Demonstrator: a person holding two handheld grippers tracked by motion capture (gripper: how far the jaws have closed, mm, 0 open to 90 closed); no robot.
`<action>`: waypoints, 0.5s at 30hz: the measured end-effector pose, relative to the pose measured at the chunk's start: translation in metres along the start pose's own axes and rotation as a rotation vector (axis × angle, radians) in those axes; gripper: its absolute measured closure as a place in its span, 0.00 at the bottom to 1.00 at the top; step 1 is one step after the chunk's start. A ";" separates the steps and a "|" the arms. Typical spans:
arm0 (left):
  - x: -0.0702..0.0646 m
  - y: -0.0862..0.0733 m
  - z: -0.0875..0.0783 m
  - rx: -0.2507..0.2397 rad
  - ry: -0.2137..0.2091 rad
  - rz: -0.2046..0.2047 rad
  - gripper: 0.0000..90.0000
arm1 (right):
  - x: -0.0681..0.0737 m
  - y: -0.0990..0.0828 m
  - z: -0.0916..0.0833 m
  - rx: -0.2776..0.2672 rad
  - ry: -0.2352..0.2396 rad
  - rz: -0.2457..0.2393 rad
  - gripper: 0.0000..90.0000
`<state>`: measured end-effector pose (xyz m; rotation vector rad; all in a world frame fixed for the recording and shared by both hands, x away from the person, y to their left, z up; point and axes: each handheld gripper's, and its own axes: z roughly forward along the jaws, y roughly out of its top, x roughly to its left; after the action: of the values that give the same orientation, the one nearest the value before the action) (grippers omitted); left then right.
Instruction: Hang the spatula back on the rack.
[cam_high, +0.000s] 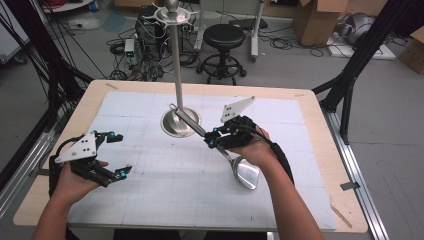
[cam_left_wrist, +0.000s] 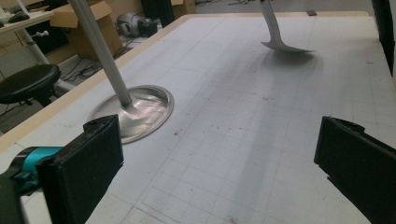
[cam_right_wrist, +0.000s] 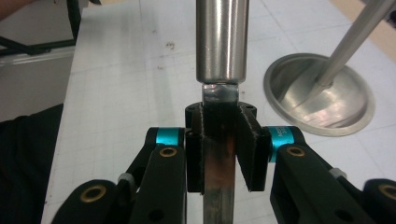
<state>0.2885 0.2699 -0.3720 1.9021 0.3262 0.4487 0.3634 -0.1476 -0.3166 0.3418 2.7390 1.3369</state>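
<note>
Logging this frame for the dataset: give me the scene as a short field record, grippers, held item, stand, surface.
right gripper: shut on the spatula, gripping its metal handle
spatula: blade end raised off the mat, handle tip toward the stand base
left gripper: open, nothing between the jaws, hovering over the mat's left side
stand: upright pole on a round metal base, hook ring at top
mat: white gridded sheet on a wooden table

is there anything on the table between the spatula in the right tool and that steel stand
Nothing visible does. The right tool is shut on the spatula handle, whose far end already reaches over the round base of the stand. The mat between them is bare. The left tool sits open, off to the side.
</note>
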 end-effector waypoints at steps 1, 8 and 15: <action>0.000 0.000 0.000 0.000 0.001 0.001 0.02 | -0.001 0.001 -0.002 -0.010 -0.008 -0.006 0.83; -0.001 0.000 0.000 -0.006 0.001 -0.003 0.02 | -0.002 0.006 -0.020 -0.040 -0.027 0.000 0.83; 0.000 0.001 0.000 -0.006 -0.002 -0.006 0.02 | -0.008 0.014 -0.036 -0.042 -0.028 -0.003 0.83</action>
<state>0.2883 0.2700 -0.3712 1.8955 0.3285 0.4431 0.3673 -0.1691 -0.2835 0.3506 2.6838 1.3764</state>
